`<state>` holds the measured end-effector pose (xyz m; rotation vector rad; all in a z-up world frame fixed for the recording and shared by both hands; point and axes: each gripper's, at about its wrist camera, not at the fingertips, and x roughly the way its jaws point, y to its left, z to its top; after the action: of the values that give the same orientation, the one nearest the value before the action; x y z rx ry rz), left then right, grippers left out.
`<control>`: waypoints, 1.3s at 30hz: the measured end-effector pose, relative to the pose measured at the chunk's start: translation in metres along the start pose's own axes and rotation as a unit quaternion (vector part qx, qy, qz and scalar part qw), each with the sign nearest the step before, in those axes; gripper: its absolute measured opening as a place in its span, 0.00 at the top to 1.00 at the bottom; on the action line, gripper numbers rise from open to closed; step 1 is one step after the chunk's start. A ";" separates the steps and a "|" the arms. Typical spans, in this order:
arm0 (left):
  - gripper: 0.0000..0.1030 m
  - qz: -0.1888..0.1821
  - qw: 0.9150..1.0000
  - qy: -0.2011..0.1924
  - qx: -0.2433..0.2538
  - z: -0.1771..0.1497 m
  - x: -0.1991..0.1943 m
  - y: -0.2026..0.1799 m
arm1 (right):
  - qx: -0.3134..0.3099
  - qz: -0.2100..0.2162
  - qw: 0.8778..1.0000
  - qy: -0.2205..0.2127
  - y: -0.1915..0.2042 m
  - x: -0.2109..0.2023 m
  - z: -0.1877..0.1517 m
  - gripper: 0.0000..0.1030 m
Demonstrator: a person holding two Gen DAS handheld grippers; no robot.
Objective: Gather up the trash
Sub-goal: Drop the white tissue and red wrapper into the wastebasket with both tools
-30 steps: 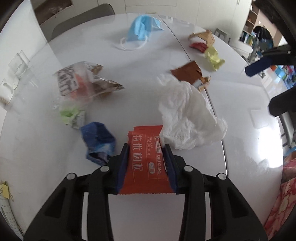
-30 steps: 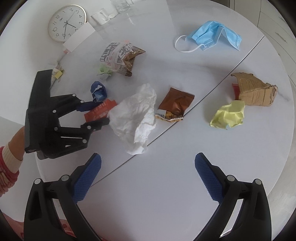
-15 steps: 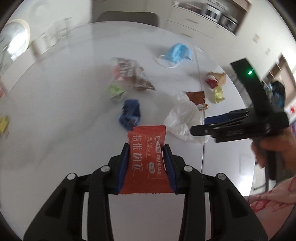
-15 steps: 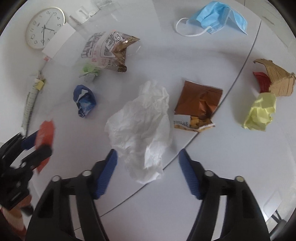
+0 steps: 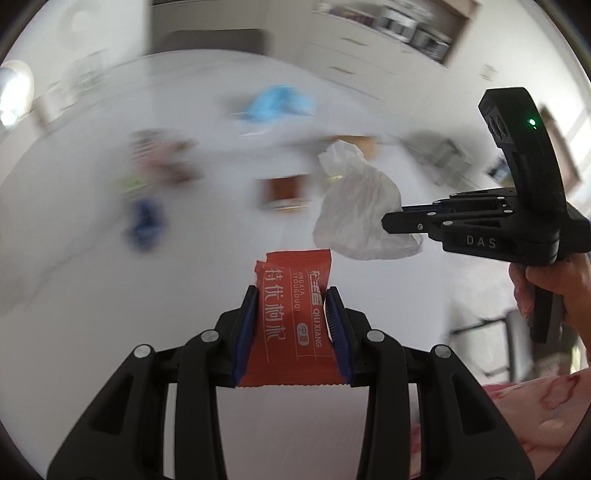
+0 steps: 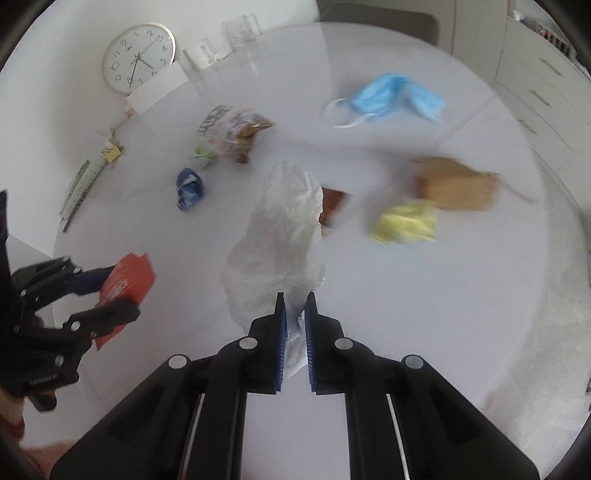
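Note:
My left gripper is shut on a red snack wrapper and holds it up off the white table. The right wrist view shows the same gripper and wrapper at the left. My right gripper is shut on the lower end of a crumpled white tissue. The tissue hangs from its pads above the table. In the left wrist view the right gripper comes in from the right with the tissue, and a hand holds its handle.
Still on the table lie a blue face mask, a clear snack bag, a green scrap, a blue crumpled wrapper, a brown wrapper, yellow paper and torn cardboard. A clock and glasses stand at the back.
My right gripper went from wide open to shut on the white tissue and raised it. My left gripper rose and pulled back from the table with the red wrapper.

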<state>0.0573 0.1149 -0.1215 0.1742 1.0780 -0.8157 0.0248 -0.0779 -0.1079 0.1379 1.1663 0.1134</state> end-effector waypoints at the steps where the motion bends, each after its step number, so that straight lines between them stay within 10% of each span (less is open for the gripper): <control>1: 0.65 -0.017 1.000 0.003 0.009 0.004 0.006 -0.019 | 0.005 -0.015 1.000 0.001 -0.019 -0.014 -0.015 0.90; 9: 0.65 -0.118 0.983 0.061 0.124 0.028 0.086 -0.199 | 0.098 -0.091 0.991 0.013 -0.164 -0.089 -0.137 0.90; 16: 0.65 -0.087 0.970 0.129 0.187 0.023 0.174 -0.298 | 0.157 -0.095 0.983 0.008 -0.248 -0.109 -0.204 0.90; 21: 0.64 -0.065 0.965 0.168 0.193 0.016 0.217 -0.327 | 0.169 -0.079 0.982 0.010 -0.271 -0.102 -0.222 0.90; 31: 0.11 -0.029 0.975 0.144 0.166 0.031 0.198 -0.335 | 0.170 -0.055 0.984 0.008 -0.283 -0.093 -0.223 0.88; 39: 0.09 -0.019 0.979 0.105 0.175 0.041 0.158 -0.331 | 0.155 -0.037 0.987 0.013 -0.271 -0.081 -0.216 0.88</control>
<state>-0.0991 -0.2178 -0.1506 0.5474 1.1305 -1.0353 -0.2013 -0.3471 -0.1629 0.3688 1.2087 -0.1344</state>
